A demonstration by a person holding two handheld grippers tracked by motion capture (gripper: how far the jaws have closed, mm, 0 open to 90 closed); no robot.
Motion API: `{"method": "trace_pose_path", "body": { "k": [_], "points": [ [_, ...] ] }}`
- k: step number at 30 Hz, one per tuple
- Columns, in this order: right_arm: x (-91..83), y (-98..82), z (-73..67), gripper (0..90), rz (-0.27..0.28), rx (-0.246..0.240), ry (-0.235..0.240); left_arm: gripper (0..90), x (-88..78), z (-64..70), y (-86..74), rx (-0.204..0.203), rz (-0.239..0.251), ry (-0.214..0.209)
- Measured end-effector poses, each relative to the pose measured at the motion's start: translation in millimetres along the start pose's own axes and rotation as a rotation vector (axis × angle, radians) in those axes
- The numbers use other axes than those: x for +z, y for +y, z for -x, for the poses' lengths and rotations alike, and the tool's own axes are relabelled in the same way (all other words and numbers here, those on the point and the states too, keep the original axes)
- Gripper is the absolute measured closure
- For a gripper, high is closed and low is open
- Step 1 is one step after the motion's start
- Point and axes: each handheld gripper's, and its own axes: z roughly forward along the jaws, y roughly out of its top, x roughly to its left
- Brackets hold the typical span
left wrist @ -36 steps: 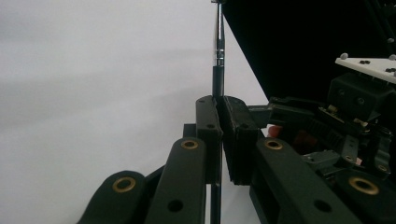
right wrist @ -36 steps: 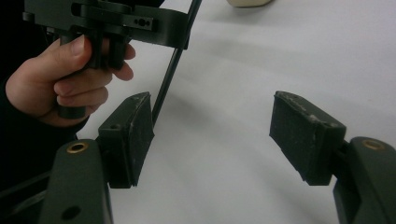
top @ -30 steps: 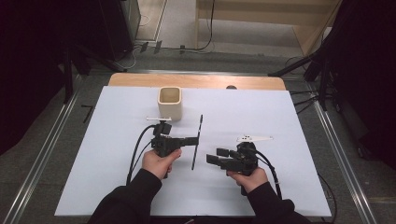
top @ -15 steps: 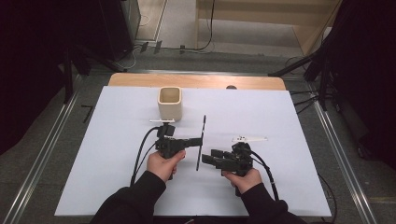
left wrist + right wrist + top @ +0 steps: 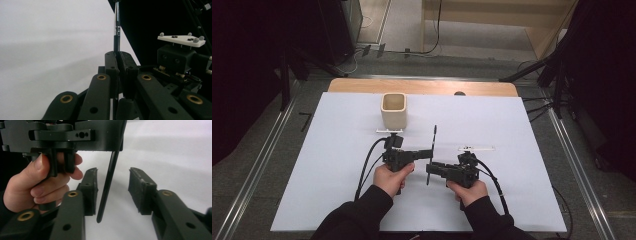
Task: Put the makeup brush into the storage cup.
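Left gripper (image 5: pixel 428 153): I have its jaws clamped tight on the pen (image 5: pixel 432 150), pinching it around the middle; from the left gripper view the pads meet on the dark barrel with no gap to see.
Right gripper (image 5: pixel 430 169): I have been closing its jaws and they stand at a middling gap, one on each side of the pen's lower end; in the right gripper view I see bare desk between each pad and the pen, so nothing is pressed yet.
Pen: a thin dark stick with a shiny metal band (image 5: pixel 116 22) on its upper half. In the high view it runs nearly straight away from me, across the tips of both grippers.
Pen versus left gripper: it crosses the clamped jaws at a right angle, with the upper part sticking out well past them.
Pen versus right gripper: its lower tip (image 5: pixel 99 220) hangs between the jaws, closer to the one on the left of that view, touching neither.
Grippers to each other: they point inward, tip toward tip, the right one just nearer to me along the pen.
Desk (image 5: pixel 337 165): white top, under both hands.
Cup (image 5: pixel 393 110): a beige square holder, standing upright farther back on the desk, well apart from the pen.
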Motion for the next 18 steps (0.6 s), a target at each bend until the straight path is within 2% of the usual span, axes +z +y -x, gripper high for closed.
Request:
{"method": "trace_pose_path", "body": {
  "k": [7, 11, 18],
  "points": [
    [2.8, -0.3, 0.6, 74.8, 0.002, 0.012, 0.018, 86.4, 2.8, 1.8, -3.0, -0.002, 0.002, -0.014],
    [3.1, 0.1, 1.6, 82.0, -0.006, 0.029, 0.019, 86.4, 5.0, 2.7, -4.6, 0.004, 0.002, -0.007],
    [1.8, 0.5, 2.1, 85.6, -0.005, 0.038, 0.007, 84.6, 4.8, 4.7, -4.6, 0.029, 0.008, -0.01]
  ]
}}
